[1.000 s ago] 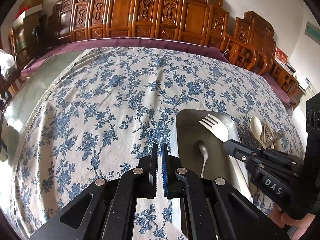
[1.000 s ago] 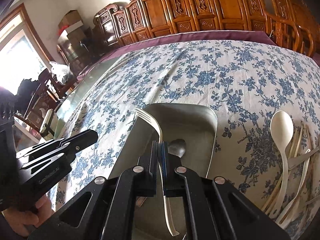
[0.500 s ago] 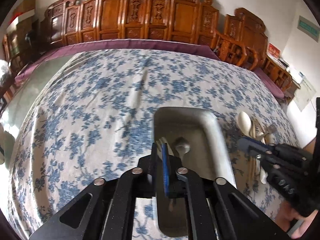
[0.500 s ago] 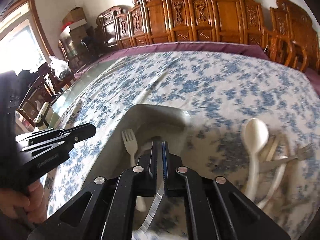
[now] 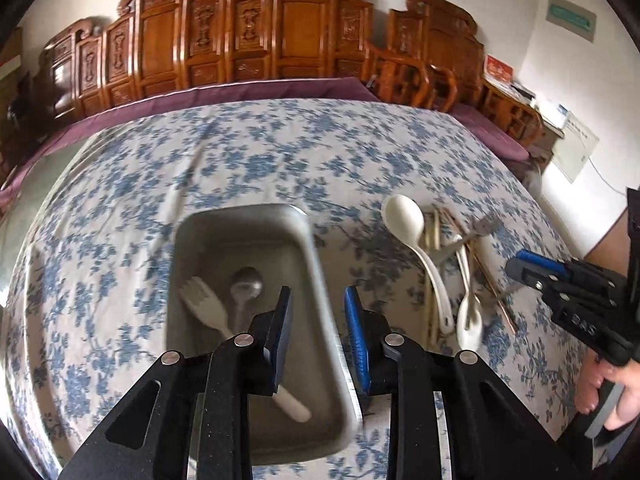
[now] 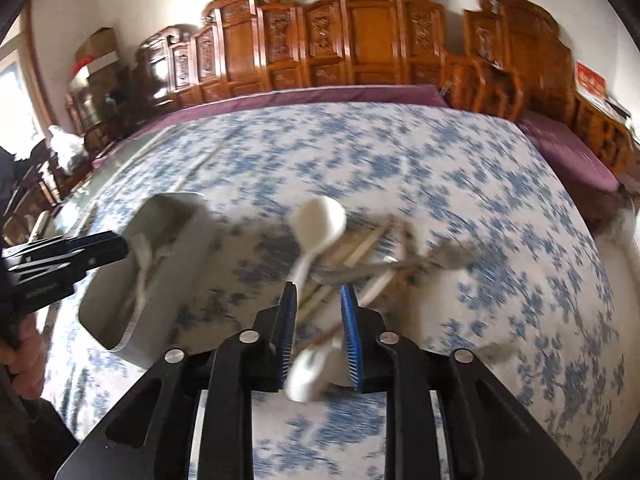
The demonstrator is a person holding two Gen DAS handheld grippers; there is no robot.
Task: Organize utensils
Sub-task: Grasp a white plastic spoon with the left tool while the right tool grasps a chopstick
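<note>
A metal tray [image 5: 240, 210] on the flowered cloth holds a white fork [image 5: 202, 306] and a metal spoon [image 5: 246, 284]. My left gripper [image 5: 318, 294] hangs over the tray's right rim; its jaws are opening with nothing between them. To the right lies a pile of utensils [image 5: 460, 248] with a large white spoon [image 5: 404, 216], chopsticks and metal pieces. My right gripper [image 6: 318, 308] hovers over that pile [image 6: 360, 264], jaws opening and gripping nothing. A small white spoon [image 6: 308, 372] lies on the cloth below its gap. The tray [image 6: 132, 332] is to its left.
The blue-flowered tablecloth [image 5: 280, 152] covers a big table with a purple edge [image 5: 240, 92] at the far side. Carved wooden chairs [image 5: 280, 28] line the wall behind. A hand [image 5: 616, 388] holds the right gripper's handle at the near right edge.
Both grippers went from shut to partly open. The right one swung right, from the tray to over the pile. The left view shifted so the tray sits under its fingers. The white fork lies in the tray.
</note>
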